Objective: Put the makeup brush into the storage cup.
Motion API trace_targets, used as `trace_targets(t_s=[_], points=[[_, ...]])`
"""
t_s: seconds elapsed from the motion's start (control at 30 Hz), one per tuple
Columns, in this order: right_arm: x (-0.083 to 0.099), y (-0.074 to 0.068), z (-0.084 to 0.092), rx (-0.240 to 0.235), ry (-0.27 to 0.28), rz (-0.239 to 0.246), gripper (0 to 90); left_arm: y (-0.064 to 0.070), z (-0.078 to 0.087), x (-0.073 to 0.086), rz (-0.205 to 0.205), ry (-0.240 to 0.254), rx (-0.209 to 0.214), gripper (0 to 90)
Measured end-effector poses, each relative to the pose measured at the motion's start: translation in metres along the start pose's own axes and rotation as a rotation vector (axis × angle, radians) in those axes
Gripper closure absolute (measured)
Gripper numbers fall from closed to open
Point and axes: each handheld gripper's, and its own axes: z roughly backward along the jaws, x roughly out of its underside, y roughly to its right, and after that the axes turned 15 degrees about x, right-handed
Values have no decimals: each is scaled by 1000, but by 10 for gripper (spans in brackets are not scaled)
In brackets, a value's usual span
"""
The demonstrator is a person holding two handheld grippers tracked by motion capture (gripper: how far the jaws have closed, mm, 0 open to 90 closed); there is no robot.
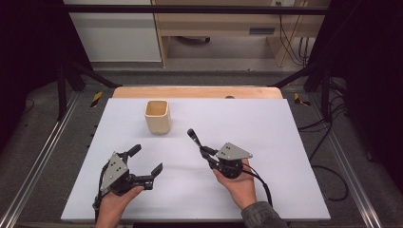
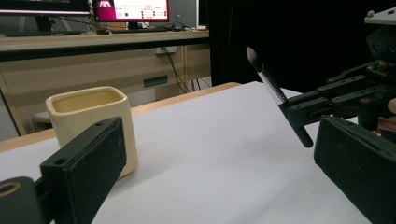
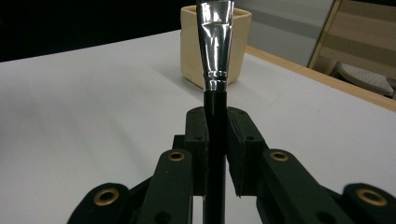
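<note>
Two grippers: right gripper (image 1: 205,153) clamps a brush (image 1: 194,138); left gripper (image 1: 146,158) gapes wide, holding nothing.

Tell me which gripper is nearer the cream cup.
Right, narrowly. The right gripper, shut on a brush, sits below and right of the cream cup, its brush tip pointing toward it. The left gripper hangs open farther below, toward the table's near edge.

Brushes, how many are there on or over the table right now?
1. The brush is clamped in the right tongs, pointing toward the cream cup. The cup's inside is partly hidden, so more could sit there.
</note>
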Motion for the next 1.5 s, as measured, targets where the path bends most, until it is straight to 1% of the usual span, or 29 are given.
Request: trace_targets(t_s=[0.03, 0.07, 0.1, 0.13, 0.17, 0.23, 0.33, 0.4, 0.47, 0.5, 0.57, 0.63, 0.67, 0.73, 0.77, 0.8, 0.83, 0.87, 0.93, 1.0, 1.1, 1.13, 1.23, 1.33, 1.5], points=[[-1, -1, -1, 4, 6, -5, 794, 1, -1, -1, 3, 2, -1, 20], [-1, -3, -2, 1, 14, -5, 794, 1, -2, -2, -1, -9, -6, 16], [-1, -4, -2, 9, 17, 7, 794, 1, -4, -4, 1, -19, -12, 15], [-1, -6, -3, 18, 24, 15, 794, 2, -6, -6, 6, -17, -16, 16], [-1, -6, -4, 17, 28, 18, 794, 2, -8, -7, 7, -11, -9, 16], [-1, -7, -3, 25, 36, 15, 794, 3, -12, -12, -4, -16, -3, 19], [-2, -5, -3, 24, 42, 12, 794, 3, -20, -20, -13, -23, 9, 21], [-2, -5, -3, 24, 41, 8, 794, 2, -26, -26, -26, -37, 15, 21], [-1, -4, -5, 38, 20, 5, 794, -1, -33, -33, -73, -75, 17, 21], [0, -4, -6, 38, 15, 7, 793, -4, -37, -37, -80, -81, 15, 22], [1, -3, -8, 46, 13, 0, 794, -9, -42, -45, -64, -73, 28, 23], [0, -2, -9, 48, 26, 1, 794, -13, -47, -51, -55, -62, 28, 23], [-1, -2, -9, 51, 29, -9, 794, -14, -48, -52, -47, -54, 32, 23], [0, -1, -10, 55, 37, -22, 794, -15, -51, -50, -18, -44, 44, 23], [0, -1, -10, 55, 37, -22, 794, -15, -52, -49, -7, -36, 46, 23], [0, -2, -10, 53, 34, -29, 794, -15, -54, -46, 16, -26, 55, 24], [1, -2, -10, 46, 35, -38, 794, -16, -55, -44, 49, -20, 70, 27], [1, -3, -10, 45, 36, -41, 793, -15, -56, -43, 67, -15, 79, 29], [0, -6, -9, 35, 49, -56, 794, -11, -56, -43, 47, -19, 76, 46], [-1, -9, -9, 28, 54, -65, 793, -7, -57, -43, 30, -28, 84, 52], [-1, -11, -10, 29, 54, -63, 793, -3, -57, -41, 35, -17, 85, 66], [-1, -13, -10, 21, 56, -65, 794, -1, -57, -41, 42, -8, 95, 71], [-1, -14, -10, 13, 58, -71, 793, 4, -58, -40, 40, -2, 132, 84], [-2, -16, -8, 5, 66, -62, 794, 9, -60, -40, 51, 3, 158, 110], [-3, -17, -8, 1, 71, -57, 793, 13, -62, -39, 46, -2, 164, 112]])
